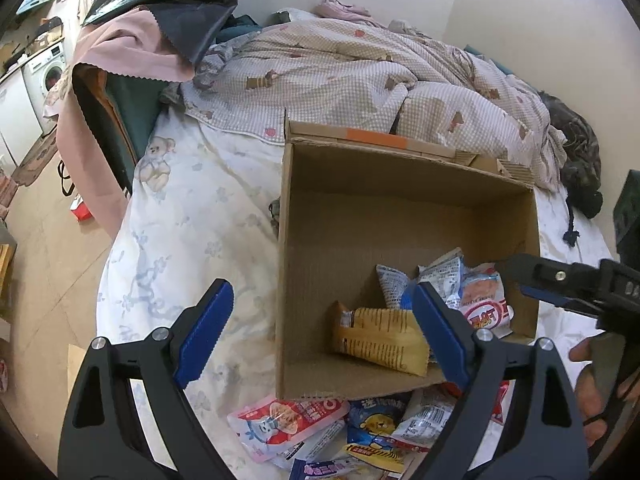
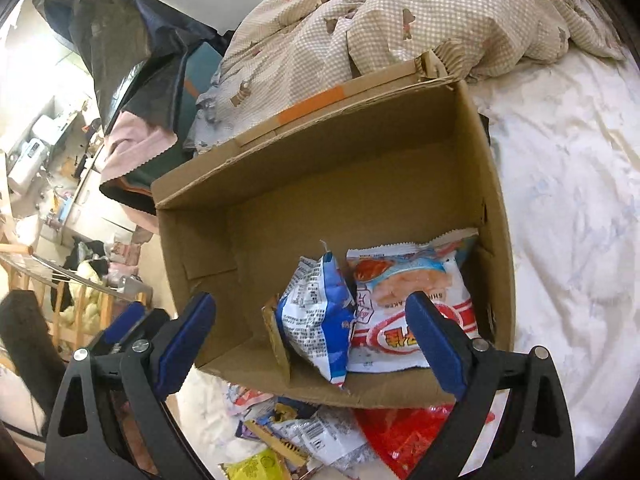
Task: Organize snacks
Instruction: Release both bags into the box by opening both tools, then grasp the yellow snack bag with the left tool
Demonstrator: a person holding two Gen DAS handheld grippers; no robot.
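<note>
An open cardboard box [image 1: 400,208] [image 2: 320,168] stands on the bed. Inside lie a yellow-brown packet [image 1: 380,336], a blue-and-white packet [image 2: 316,320] and a white shrimp-cracker packet with red print [image 2: 404,300] [image 1: 484,300]. More snack packets lie in a pile in front of the box: a pink one [image 1: 284,420], a blue one [image 1: 376,420], a red one [image 2: 404,436]. My left gripper [image 1: 324,336] is open and empty, held above the box's near left corner. My right gripper [image 2: 312,340] is open and empty above the box's near edge; it also shows at the right of the left wrist view [image 1: 532,280].
A checked duvet [image 1: 360,68] is bunched behind the box. The white floral sheet [image 1: 192,216] lies left and right of it. A chair draped with pink and black clothes [image 1: 116,80] stands at the bed's left edge, with the floor beyond.
</note>
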